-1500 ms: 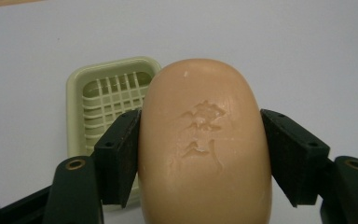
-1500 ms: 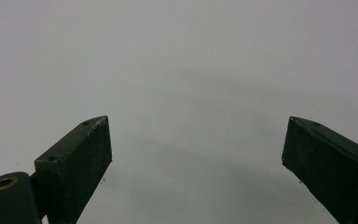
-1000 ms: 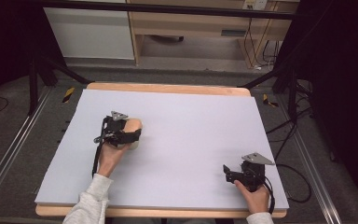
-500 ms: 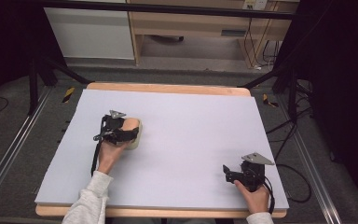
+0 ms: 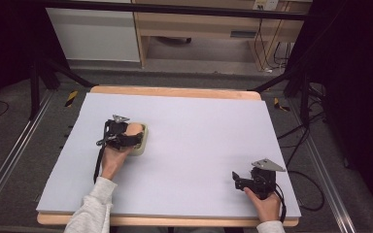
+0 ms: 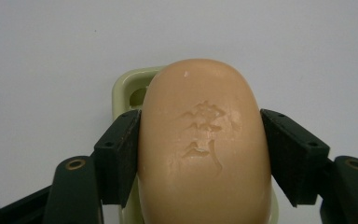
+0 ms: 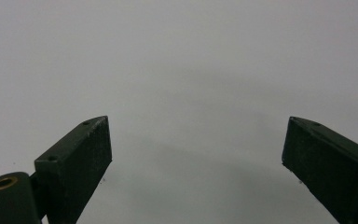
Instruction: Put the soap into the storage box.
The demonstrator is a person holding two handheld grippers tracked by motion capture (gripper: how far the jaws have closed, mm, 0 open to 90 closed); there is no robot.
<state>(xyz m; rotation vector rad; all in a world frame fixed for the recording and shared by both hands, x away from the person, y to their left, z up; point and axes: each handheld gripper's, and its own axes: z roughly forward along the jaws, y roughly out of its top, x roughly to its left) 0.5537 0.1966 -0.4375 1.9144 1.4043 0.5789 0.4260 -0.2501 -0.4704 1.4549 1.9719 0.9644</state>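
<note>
The pale lilac surface carries one container: a light green soap dish, lying at about 9 o'clock from the surface centre, toward its left edge. In the left gripper view the dish shows a rounded rim and one slot opening at its far end; most of it is covered by the soap bar.

The soap bar is peach-tan, oval and smooth. It sits over the dish; whether it touches the dish floor cannot be told. In the high view the soap bar appears as an orange patch at the 3 o'clock side of the left gripper.

Writing: two embossed characters are pressed into the bar's top face, stacked one above the other. They look like East Asian script, but the strokes are too soft to read. No other label or brand is visible.

Left gripper: jaws clamped on the soap bar, one black pad pressed flat against each long side. The left hand holds it in the high view, with a light grey sleeve behind.

Right gripper: jaws spread wide, nothing between them, bare surface beneath. In the high view the right gripper rests at about 5 o'clock on the surface, near the front right corner, well apart from the dish, held by the right hand.
</note>
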